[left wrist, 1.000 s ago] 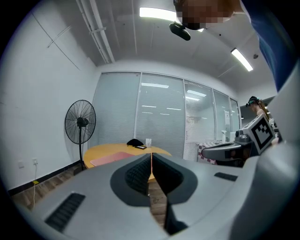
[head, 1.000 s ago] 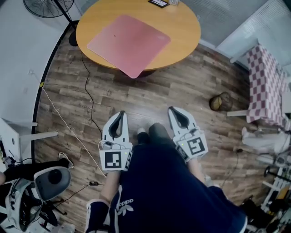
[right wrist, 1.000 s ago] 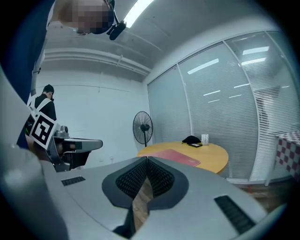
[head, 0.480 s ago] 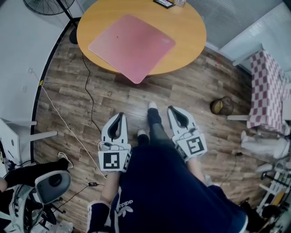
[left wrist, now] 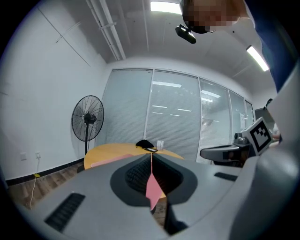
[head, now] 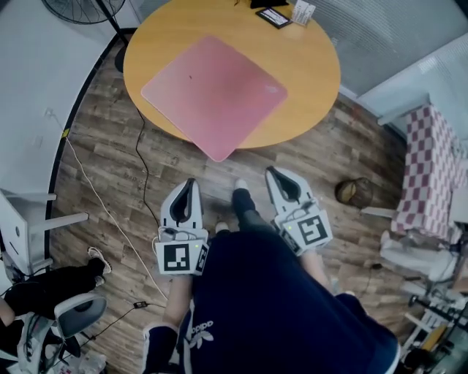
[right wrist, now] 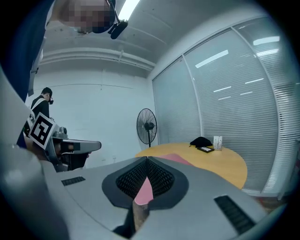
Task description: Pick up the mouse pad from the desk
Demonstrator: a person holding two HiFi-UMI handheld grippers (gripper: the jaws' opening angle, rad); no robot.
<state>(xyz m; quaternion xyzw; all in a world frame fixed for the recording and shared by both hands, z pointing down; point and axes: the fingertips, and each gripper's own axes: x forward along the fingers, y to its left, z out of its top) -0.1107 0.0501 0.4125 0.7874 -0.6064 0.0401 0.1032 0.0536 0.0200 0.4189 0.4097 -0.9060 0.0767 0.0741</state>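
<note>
The pink mouse pad (head: 212,95) lies flat on the round wooden table (head: 311,69), its near corner hanging over the table's edge. My left gripper (head: 189,183) and right gripper (head: 273,172) are held side by side over the wooden floor, a short way in front of the table, both shut and holding nothing. In the left gripper view the shut jaw tips (left wrist: 151,154) point at the table, and the pad (left wrist: 104,162) shows pink beyond them. The right gripper view shows the same: tips (right wrist: 146,159) together, pad (right wrist: 180,160) ahead on the tabletop.
A black device (head: 276,16) and a white card stand (head: 302,12) sit at the table's far side. A floor fan (head: 80,9) stands at the left, a cable (head: 142,161) trails across the floor, and a wicker basket (head: 353,191) and a checked cloth (head: 428,168) are at the right.
The person has stepped forward: the table and pad sit lower and nearer in the head view. Both grippers have come closer to the table and stay shut.
</note>
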